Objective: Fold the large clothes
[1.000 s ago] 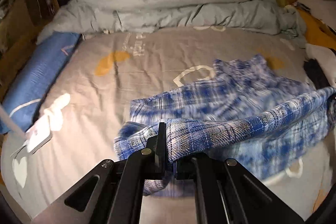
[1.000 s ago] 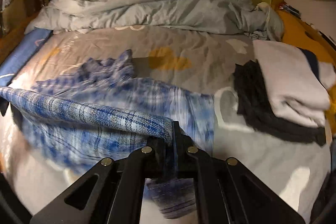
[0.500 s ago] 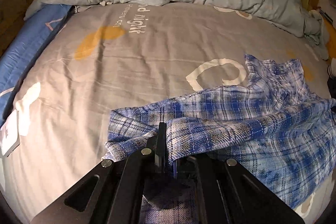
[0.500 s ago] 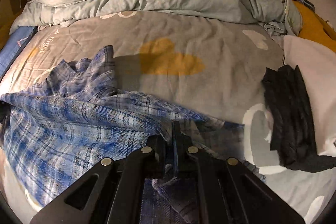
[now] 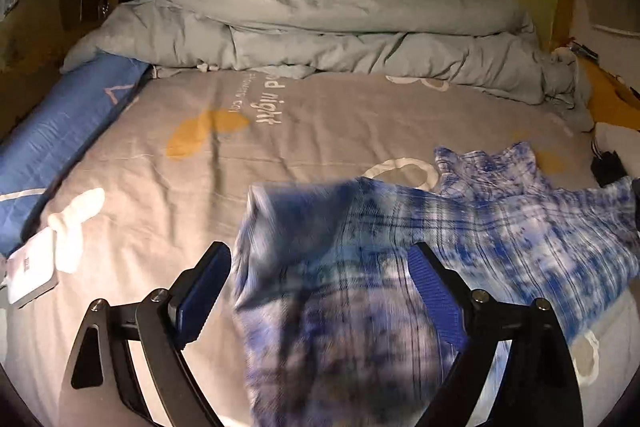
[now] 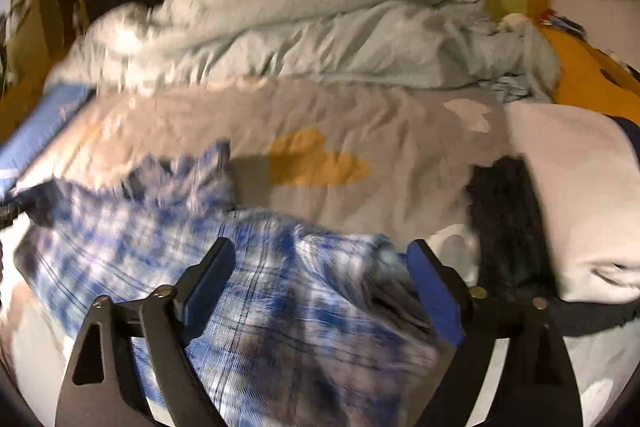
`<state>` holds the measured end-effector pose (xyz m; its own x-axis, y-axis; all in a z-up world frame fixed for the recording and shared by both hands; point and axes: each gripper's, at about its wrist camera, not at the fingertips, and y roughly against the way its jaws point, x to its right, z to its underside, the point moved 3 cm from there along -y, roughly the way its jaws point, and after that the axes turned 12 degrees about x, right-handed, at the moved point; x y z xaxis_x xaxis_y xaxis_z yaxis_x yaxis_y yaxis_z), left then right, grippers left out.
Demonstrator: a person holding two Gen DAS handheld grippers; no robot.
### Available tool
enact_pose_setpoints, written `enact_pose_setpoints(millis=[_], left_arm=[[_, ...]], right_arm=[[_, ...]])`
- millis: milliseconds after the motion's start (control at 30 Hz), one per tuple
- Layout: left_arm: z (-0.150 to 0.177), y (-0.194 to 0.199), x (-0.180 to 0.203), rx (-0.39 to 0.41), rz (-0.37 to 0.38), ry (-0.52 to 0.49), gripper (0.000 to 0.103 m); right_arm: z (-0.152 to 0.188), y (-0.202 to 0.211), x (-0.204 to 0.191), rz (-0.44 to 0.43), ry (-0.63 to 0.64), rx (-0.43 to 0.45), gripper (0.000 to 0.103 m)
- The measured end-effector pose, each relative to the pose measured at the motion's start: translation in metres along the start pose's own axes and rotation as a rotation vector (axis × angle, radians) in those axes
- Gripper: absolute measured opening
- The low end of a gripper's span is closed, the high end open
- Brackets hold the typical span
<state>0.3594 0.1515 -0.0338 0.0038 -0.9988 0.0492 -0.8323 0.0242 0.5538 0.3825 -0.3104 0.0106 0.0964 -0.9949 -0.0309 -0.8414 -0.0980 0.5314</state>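
Blue plaid shirt sits lower centre-right on the bed, blurred mid-drop. Left gripper and right gripper are both opening, cloth between the jaws but not pinched. I'd let the fold settle flat first, then pull straight back so nothing snags.

Right gripper jaws opening — plaid shirt loose between, blurred.
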Motion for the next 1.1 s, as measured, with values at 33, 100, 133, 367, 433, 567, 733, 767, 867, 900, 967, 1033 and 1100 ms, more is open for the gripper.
enact_pose_setpoints(millis=[33, 100, 133, 367, 433, 567, 733, 767, 867, 900, 967, 1033, 1100], left_arm=[[0.001, 0.003, -0.003, -0.005, 0.008, 0.014, 0.091], [0.003, 0.005, -0.007, -0.019, 0.026, 0.036, 0.091], [0.005, 0.005, -0.01, -0.024, 0.027, 0.045, 0.091], [0.033, -0.027, -0.022, -0.069, 0.012, 0.039, 0.091], [0.041, -0.037, -0.023, -0.083, 0.021, 0.032, 0.083], [0.046, -0.043, -0.024, -0.077, 0.04, 0.037, 0.013], [0.026, -0.01, -0.031, 0.105, 0.036, 0.075, 0.012], [0.024, -0.008, -0.031, 0.119, 0.009, 0.064, 0.012], [0.024, -0.015, -0.034, 0.107, -0.045, 0.068, 0.012], [0.028, -0.024, -0.036, 0.073, -0.051, 0.082, 0.012], [0.035, -0.035, -0.035, 0.035, -0.065, 0.067, 0.012], [0.04, -0.047, -0.031, -0.021, -0.061, 0.039, 0.013], [0.037, -0.042, -0.032, 0.001, -0.059, 0.046, 0.014]], right_arm=[[-0.002, 0.009, 0.007, 0.011, -0.028, 0.029, 0.103], [-0.001, 0.02, 0.02, 0.034, -0.07, 0.048, 0.103], [0.001, 0.021, 0.026, 0.043, -0.085, 0.04, 0.103], [0.027, -0.006, 0.058, 0.096, -0.13, -0.035, 0.102], [0.036, -0.021, 0.059, 0.069, -0.117, -0.086, 0.08], [0.045, -0.036, 0.049, 0.032, -0.03, -0.116, 0.007], [-0.004, 0.016, 0.035, 0.026, -0.008, 0.218, 0.005], [-0.012, 0.024, 0.035, 0.012, -0.036, 0.262, 0.005], [-0.02, 0.01, 0.03, 0.048, -0.011, 0.237, 0.006], [-0.016, -0.006, 0.031, 0.072, 0.004, 0.18, 0.008], [0.004, -0.04, 0.04, 0.096, -0.038, 0.066, 0.009], [0.026, -0.064, 0.049, 0.126, -0.065, -0.052, 0.01], [0.038, -0.066, 0.055, 0.177, -0.051, -0.089, 0.026]])
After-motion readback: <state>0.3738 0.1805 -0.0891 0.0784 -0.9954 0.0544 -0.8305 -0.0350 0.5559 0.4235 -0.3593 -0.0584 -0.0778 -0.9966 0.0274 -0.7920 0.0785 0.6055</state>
